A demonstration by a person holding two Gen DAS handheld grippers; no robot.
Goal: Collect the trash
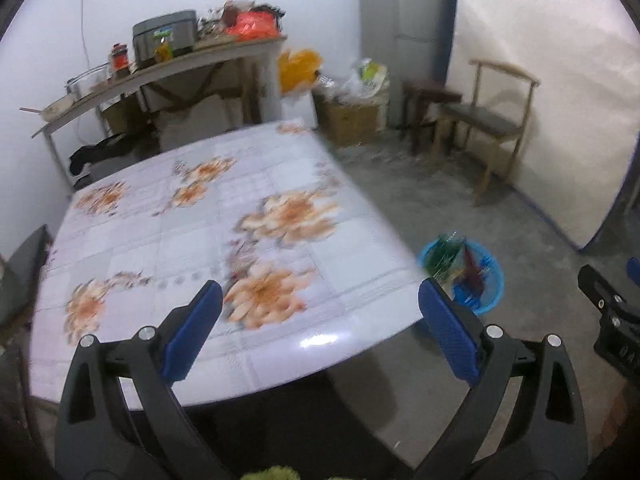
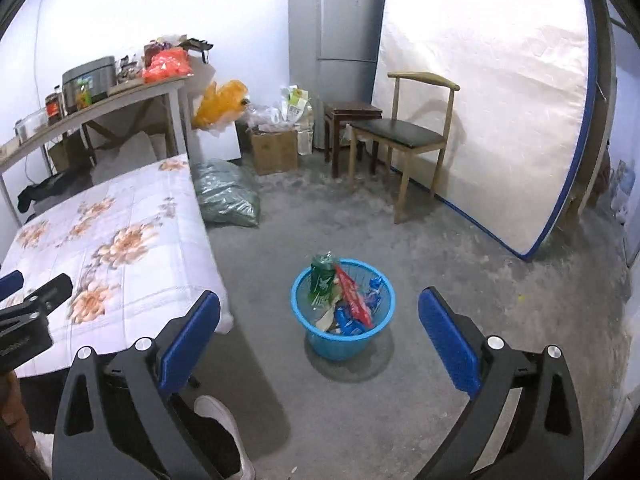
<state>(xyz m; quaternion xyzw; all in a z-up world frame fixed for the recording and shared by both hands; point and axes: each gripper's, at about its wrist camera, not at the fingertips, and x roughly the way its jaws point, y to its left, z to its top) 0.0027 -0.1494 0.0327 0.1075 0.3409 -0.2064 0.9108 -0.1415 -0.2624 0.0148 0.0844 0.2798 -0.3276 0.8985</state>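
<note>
Beside floral table (image 2: 120,240), blue basket (image 2: 344,340)

One table (image 2: 120,216), one blue basket (image 2: 344,340), one chair (image 2: 404,136), one stool (image 2: 352,110), one fridge (image 2: 336,40).

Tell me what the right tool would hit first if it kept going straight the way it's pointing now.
Probably the blue basket of trash on the floor. It sits nearly centered between the open fingers of the right tool, with nothing visible in between. Depth is hard to judge, so the tool might meet the concrete floor beside it instead.
</note>
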